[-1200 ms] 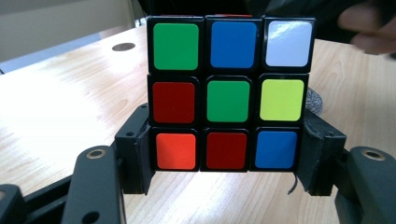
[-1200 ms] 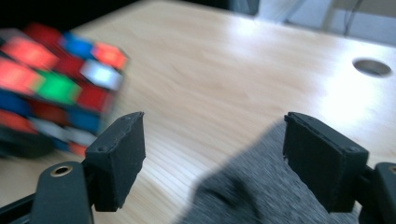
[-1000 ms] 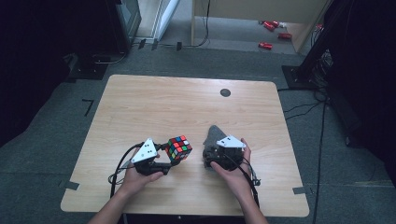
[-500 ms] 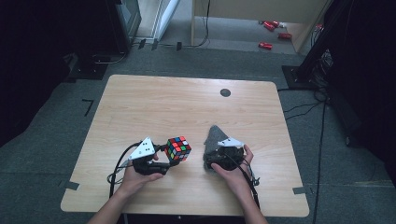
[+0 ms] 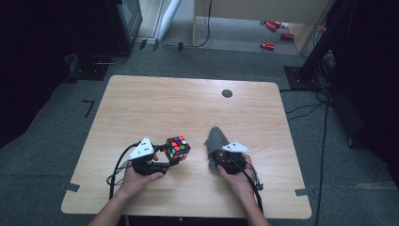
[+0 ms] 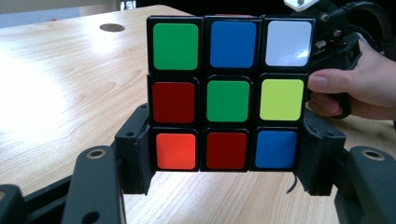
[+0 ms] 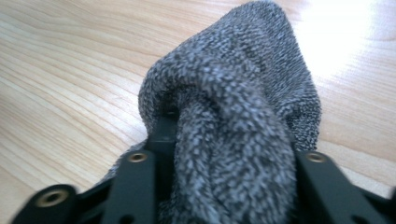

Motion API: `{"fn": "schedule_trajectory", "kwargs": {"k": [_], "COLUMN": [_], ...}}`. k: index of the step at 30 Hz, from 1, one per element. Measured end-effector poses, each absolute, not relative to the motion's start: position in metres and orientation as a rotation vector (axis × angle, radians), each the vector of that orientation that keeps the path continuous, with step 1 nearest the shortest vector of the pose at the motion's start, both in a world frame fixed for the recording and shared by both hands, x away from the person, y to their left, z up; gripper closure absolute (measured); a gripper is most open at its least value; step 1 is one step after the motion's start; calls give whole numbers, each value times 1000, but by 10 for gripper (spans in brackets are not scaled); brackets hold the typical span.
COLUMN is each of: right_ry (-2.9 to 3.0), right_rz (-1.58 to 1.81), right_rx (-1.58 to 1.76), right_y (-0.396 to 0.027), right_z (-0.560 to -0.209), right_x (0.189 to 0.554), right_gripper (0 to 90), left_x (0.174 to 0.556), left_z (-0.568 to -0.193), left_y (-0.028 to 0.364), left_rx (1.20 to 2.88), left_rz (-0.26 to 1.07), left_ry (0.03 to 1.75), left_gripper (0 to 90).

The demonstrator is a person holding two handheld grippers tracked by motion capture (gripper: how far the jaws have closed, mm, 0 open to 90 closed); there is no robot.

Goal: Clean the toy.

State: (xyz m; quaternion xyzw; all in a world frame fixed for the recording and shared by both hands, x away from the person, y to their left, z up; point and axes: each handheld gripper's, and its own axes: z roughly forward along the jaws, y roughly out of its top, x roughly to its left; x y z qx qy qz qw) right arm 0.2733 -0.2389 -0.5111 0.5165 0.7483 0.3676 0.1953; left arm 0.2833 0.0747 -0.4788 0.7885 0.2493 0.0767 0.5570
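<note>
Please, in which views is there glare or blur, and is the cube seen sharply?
Left gripper view: the cube is sharp, with glare on the table at the left. Right gripper view: the grey cloth is soft and near, with glare at top right. High view: evenly lit, dark surroundings.

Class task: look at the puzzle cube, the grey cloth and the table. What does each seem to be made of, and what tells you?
Puzzle cube: likely plastic, black frame with glossy coloured tiles.
Grey cloth: soft knitted fabric, fuzzy loops showing.
Table: pale wood or wood-look laminate, grain lines, smooth sheen.

The puzzle cube (image 6: 227, 98) sits clamped between the left gripper (image 6: 226, 161)'s black jaws, its bottom row gripped on both sides, above the wooden bench (image 6: 60, 84). Behind it at the right, a hand (image 6: 359, 86) holds the other gripper (image 6: 338, 44).
</note>
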Motion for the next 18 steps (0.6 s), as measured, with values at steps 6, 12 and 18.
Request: {"fn": "schedule_trajectory", "kwargs": {"k": [6, 12, 18], "right_ry": [2050, 1980, 2001], "right_rz": [1157, 1406, 1612], "right_rx": [1419, 1315, 1196], "right_y": [-240, -235, -213], "right_z": [-496, -461, -433], "right_x": [268, 254, 238], "right_gripper": [678, 686, 682], "left_x": [283, 280, 274], "left_z": [-481, -483, -483], "left_y": [72, 67, 58], "left_rx": [1885, 1913, 1926], "left_rz": [200, 225, 244], "left_ry": [571, 551, 512], "left_gripper": [345, 345, 346]}}
